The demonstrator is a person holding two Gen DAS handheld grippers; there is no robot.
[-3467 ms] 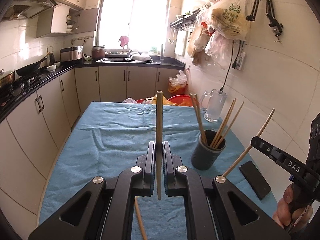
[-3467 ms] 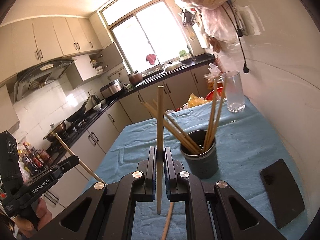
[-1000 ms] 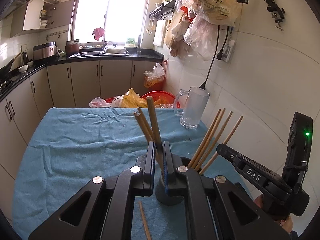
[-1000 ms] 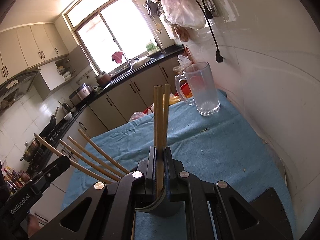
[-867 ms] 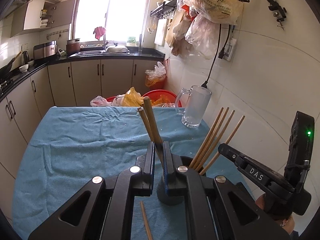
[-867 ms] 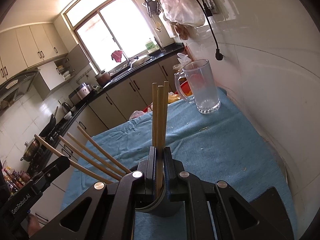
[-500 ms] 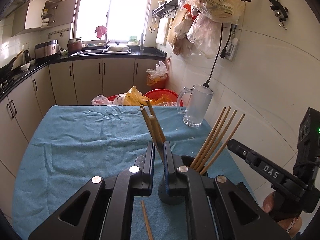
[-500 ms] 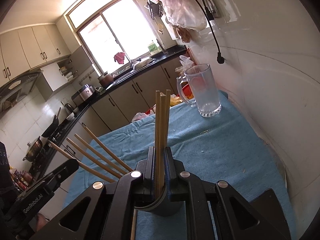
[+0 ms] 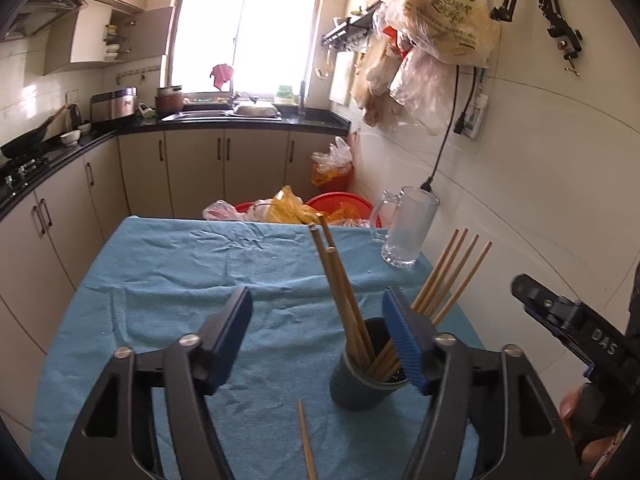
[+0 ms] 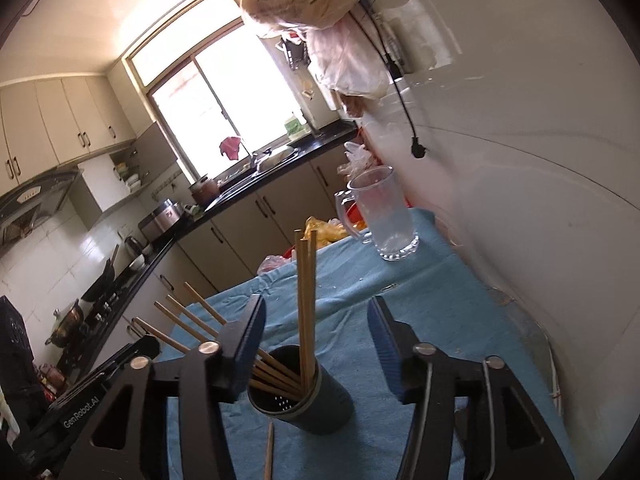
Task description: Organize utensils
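While leaning fanned in the dark holder on the blue-clothed tabletop, pale wooden chopsticks; left gripper and right gripper just spread, empty; tiled kitchen, bright window.

Wooden chopsticks upright in dark holder

Both grippers — left gripper, right gripper — just opened, dropping chopsticks into the holder.

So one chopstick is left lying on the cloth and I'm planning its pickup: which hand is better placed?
Probably left. The loose chopstick lies centred below the open left gripper; in the right gripper view it sits off to the left.
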